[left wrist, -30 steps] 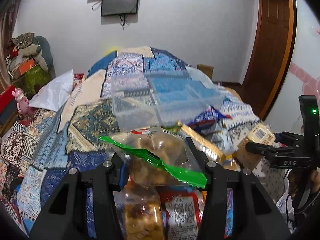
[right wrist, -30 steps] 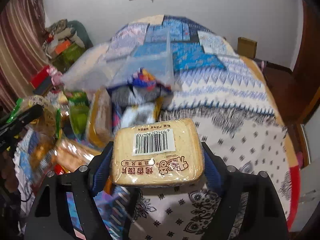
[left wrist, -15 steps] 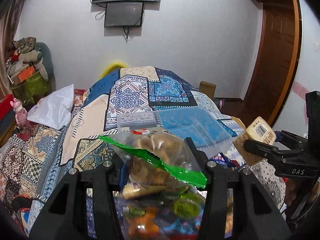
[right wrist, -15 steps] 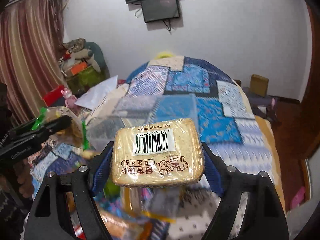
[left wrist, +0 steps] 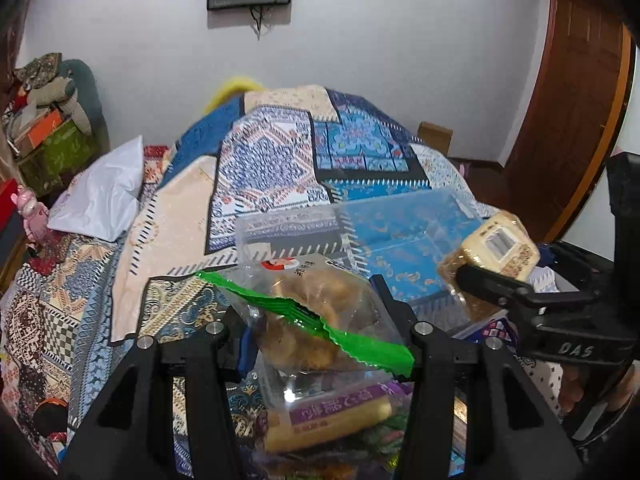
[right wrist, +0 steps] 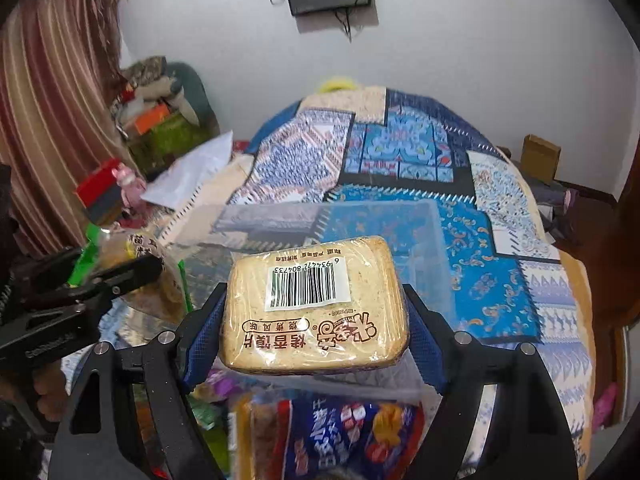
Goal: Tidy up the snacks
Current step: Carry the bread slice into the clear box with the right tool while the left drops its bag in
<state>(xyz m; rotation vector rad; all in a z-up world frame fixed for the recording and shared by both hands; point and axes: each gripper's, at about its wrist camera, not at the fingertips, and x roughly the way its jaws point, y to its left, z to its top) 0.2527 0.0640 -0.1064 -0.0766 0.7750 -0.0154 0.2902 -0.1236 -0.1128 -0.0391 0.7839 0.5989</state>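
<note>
Seen from the left wrist, the left gripper [left wrist: 316, 320] has its fingers clamped on a clear snack bag [left wrist: 316, 312] with a green seal strip, held above the bed [left wrist: 180, 208]; the clear plastic bin [left wrist: 400, 240] lies straight ahead, just beyond the bag. Seen from the right wrist, the right gripper [right wrist: 316, 320] holds 1 wrapped toast pack [right wrist: 316, 308] across its long axis, fingers spread wide against both ends, with the same bin [right wrist: 436, 264] directly behind it, and more snacks [right wrist: 340, 428] piled below.

Two grippers, one clear bin [right wrist: 400, 216], one toast pack [right wrist: 316, 304], one green-sealed snack bag [left wrist: 316, 308].
</note>
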